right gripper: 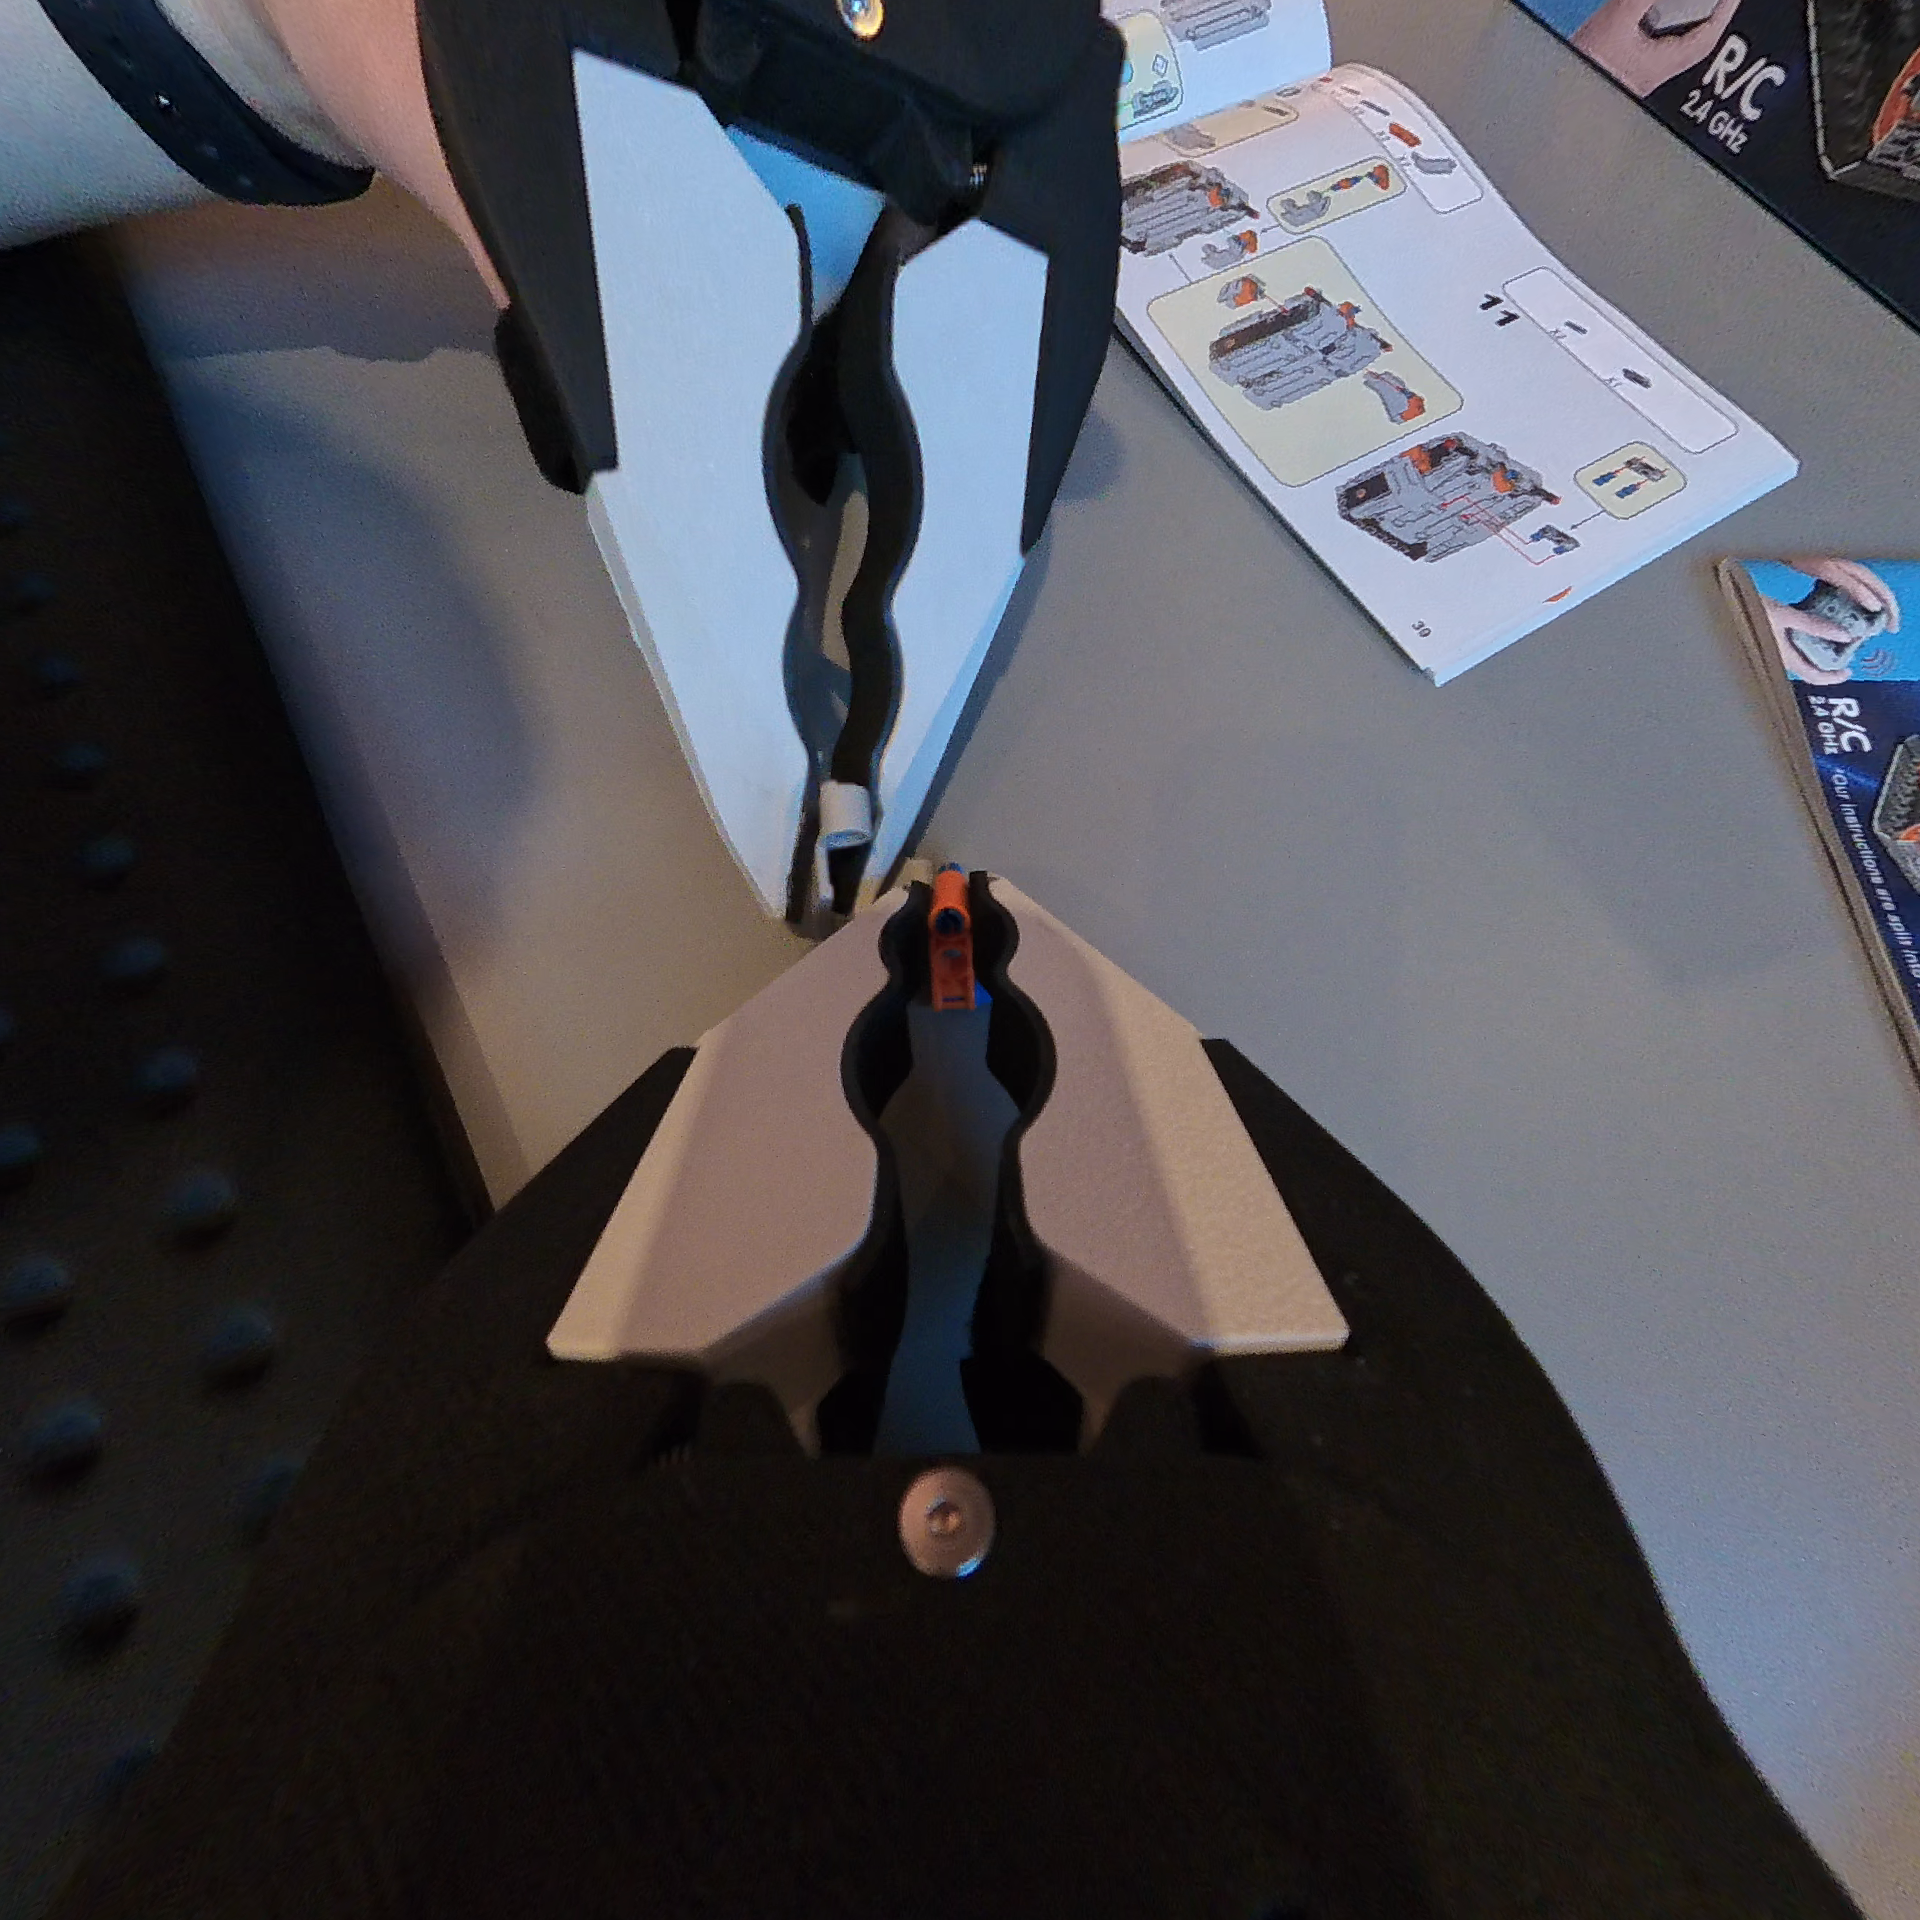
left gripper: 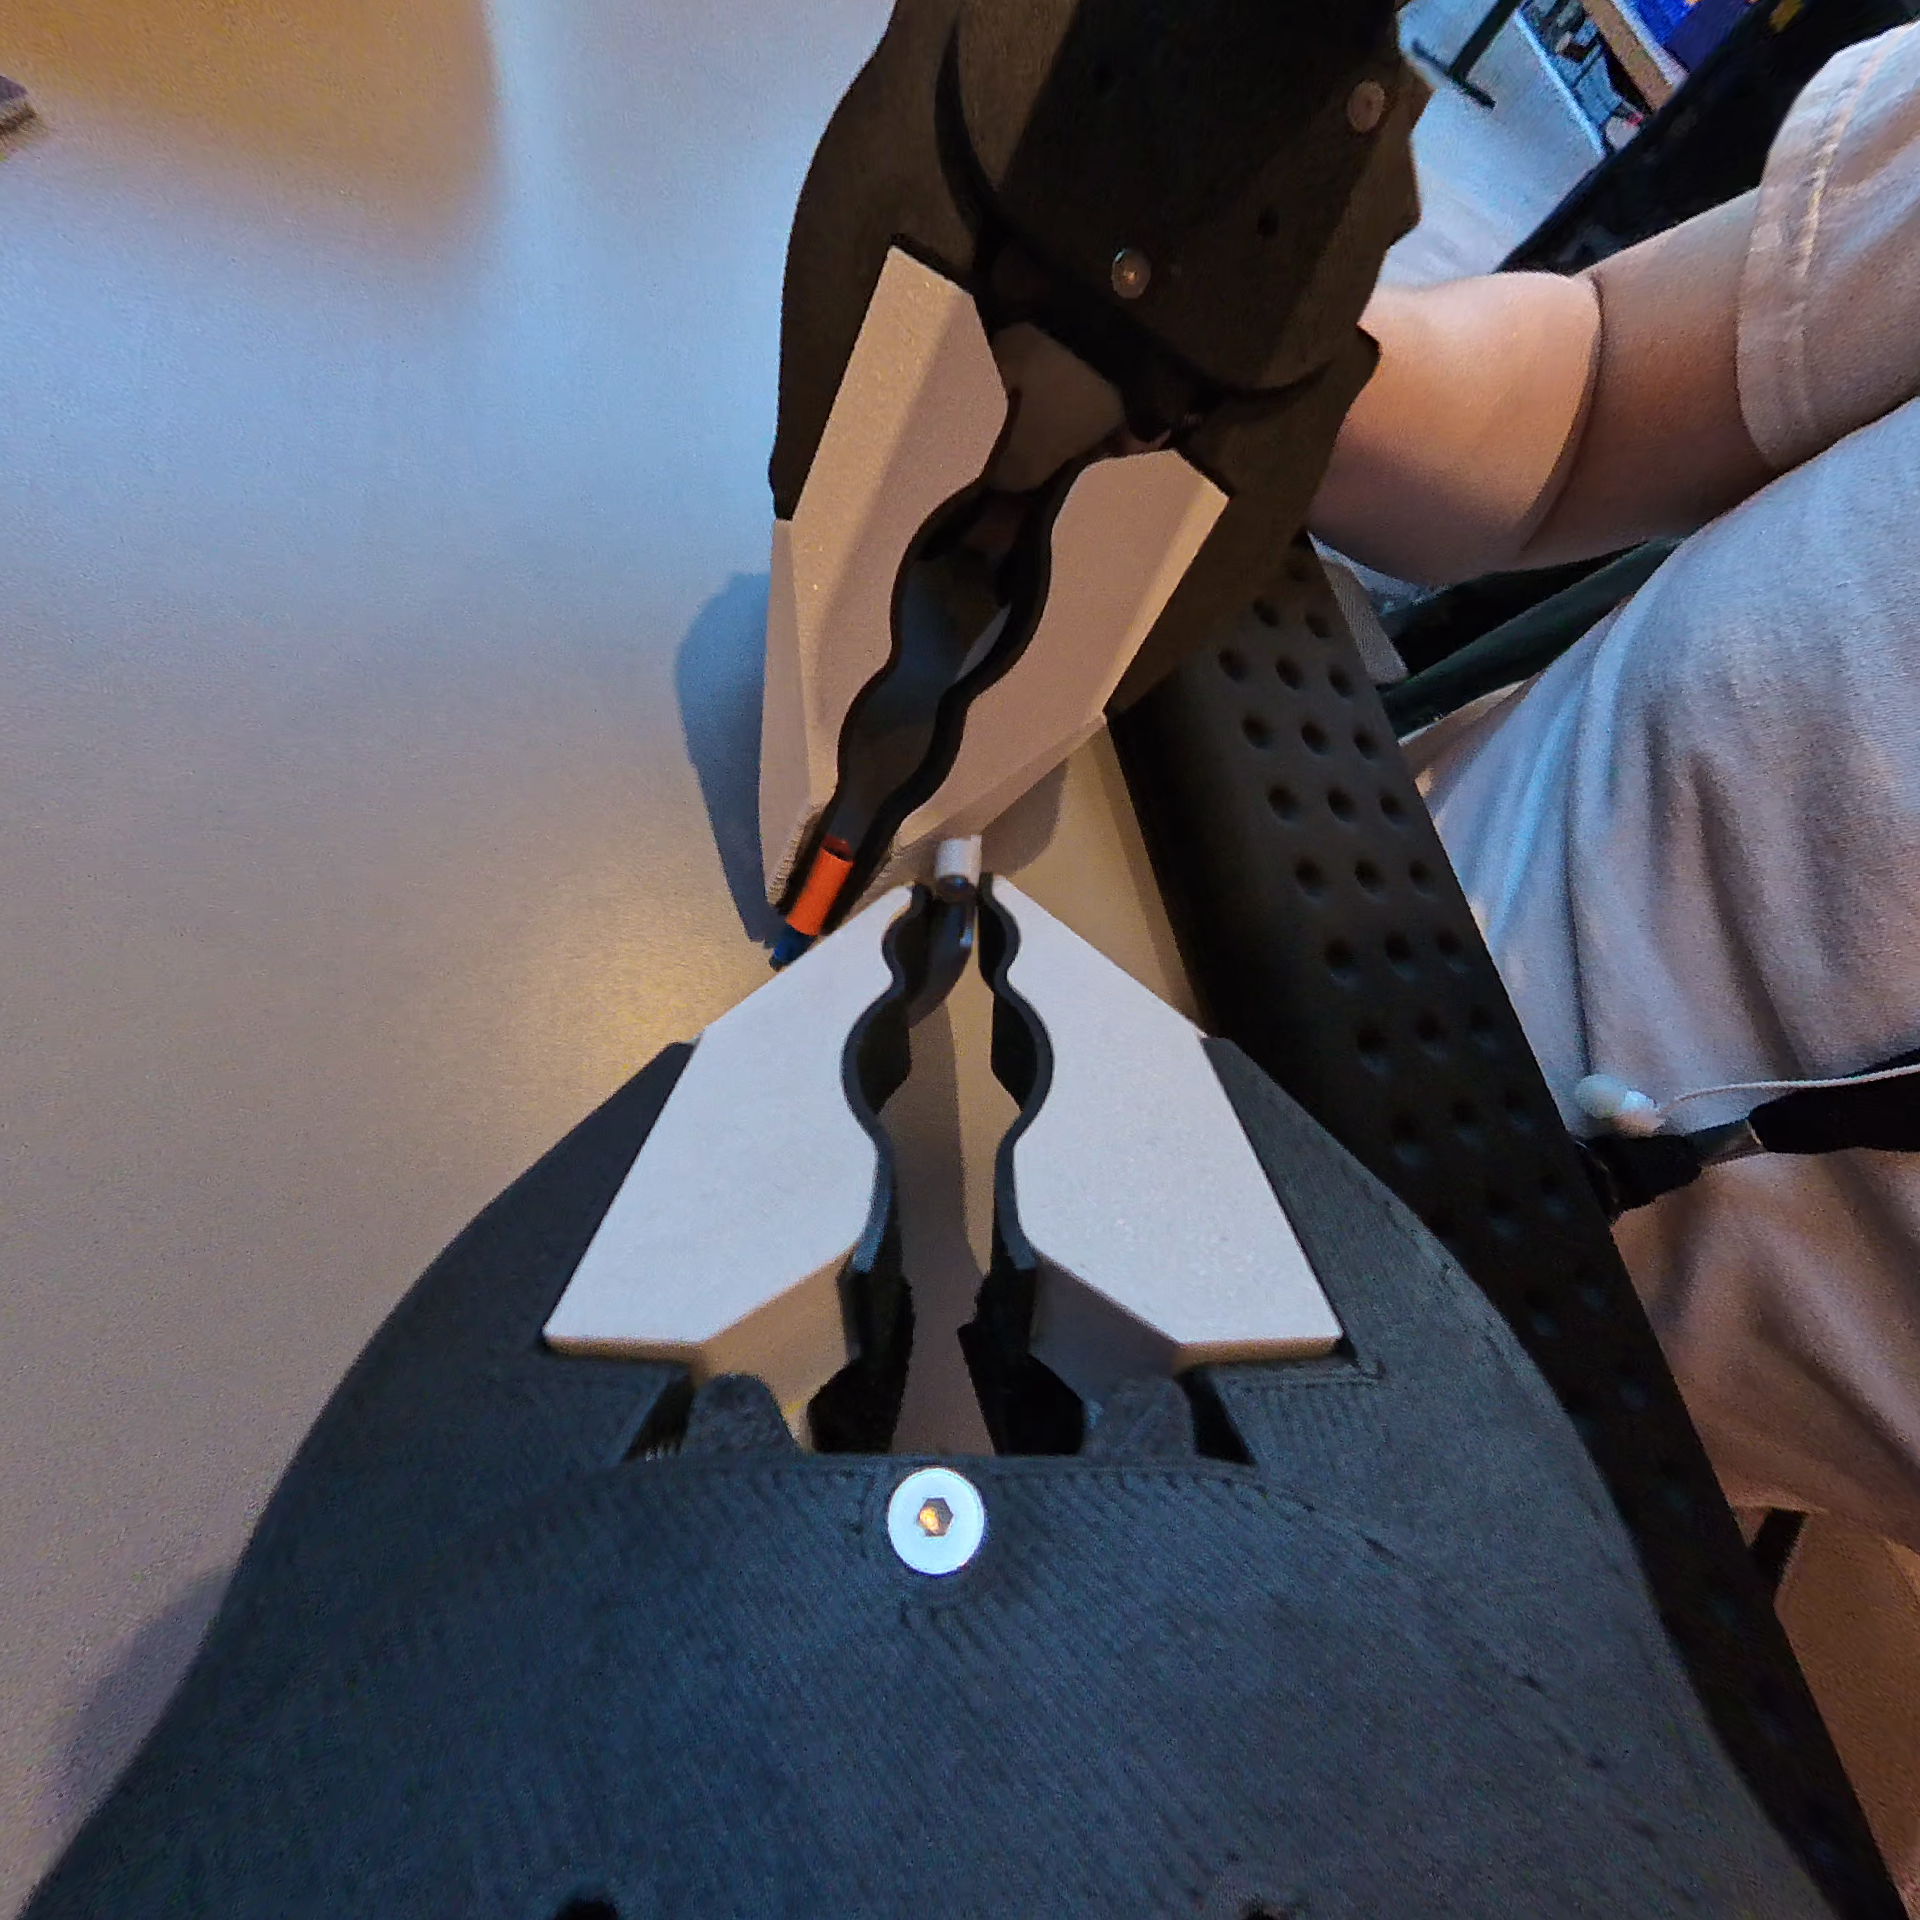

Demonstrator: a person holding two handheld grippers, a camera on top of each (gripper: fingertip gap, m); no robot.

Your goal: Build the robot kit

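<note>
Pinching orange piece (right gripper: 948, 940) between right tongs (right gripper: 948, 883)

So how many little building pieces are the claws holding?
2. An orange piece with a blue pin sits in the right claw; a light grey piece sits in the left claw. Others may be hidden.

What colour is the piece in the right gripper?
Orange, with a blue pin; clearest in the right wrist view.

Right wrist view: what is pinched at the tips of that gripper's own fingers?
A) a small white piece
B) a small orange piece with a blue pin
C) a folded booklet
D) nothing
B: the right gripper is shut on the orange piece; the white piece sits in the left gripper opposite.
</note>
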